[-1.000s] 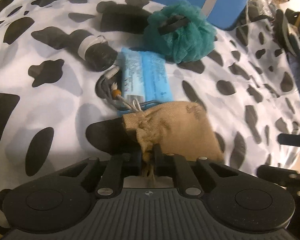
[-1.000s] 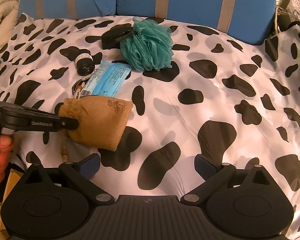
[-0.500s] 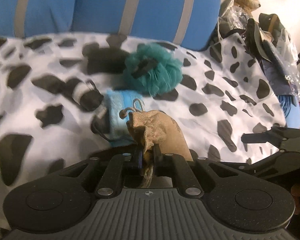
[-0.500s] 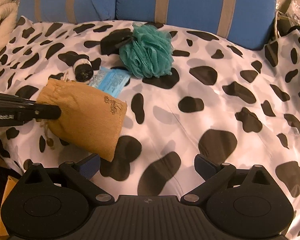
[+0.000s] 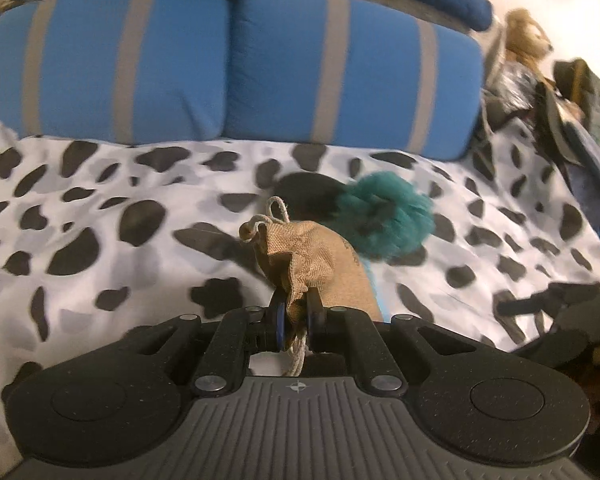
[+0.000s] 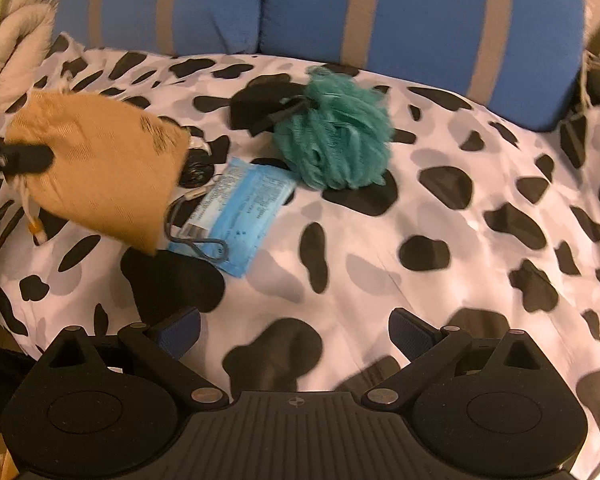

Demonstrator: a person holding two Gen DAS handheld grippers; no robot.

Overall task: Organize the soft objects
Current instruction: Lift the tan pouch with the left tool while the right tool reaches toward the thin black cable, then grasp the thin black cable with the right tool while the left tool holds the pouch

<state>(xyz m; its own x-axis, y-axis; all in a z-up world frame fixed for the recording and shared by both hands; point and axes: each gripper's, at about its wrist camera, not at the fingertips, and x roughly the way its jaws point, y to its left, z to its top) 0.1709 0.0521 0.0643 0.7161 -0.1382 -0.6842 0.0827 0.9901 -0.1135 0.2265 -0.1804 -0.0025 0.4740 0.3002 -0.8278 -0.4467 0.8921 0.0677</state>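
At lower centre of the left wrist view, the tan drawstring pouch point(image 5: 320, 256) sits pinched by its gathered neck between the pads of the left gripper point(image 5: 295, 318), its cord loops sticking up and its body hanging away toward the bedding. From the right wrist view the same pouch point(image 6: 104, 168) hangs at the left edge of the frame, clear of the cover, with the left gripper's dark finger point(image 6: 24, 158) clamped on its neck and beaded cord ends dangling below. Just beside it, lower right, lies a light blue packet point(image 6: 244, 208) with a thin dark cord loop point(image 6: 198, 246) on it. Above and right of the packet rests a teal mesh bath pouf point(image 6: 334, 136). All lie on a cow-print cover point(image 6: 440, 240), backed by blue striped cushions point(image 6: 420, 12). At the bottom of that frame the right gripper point(image 6: 296, 332) stands wide apart, holding nothing.
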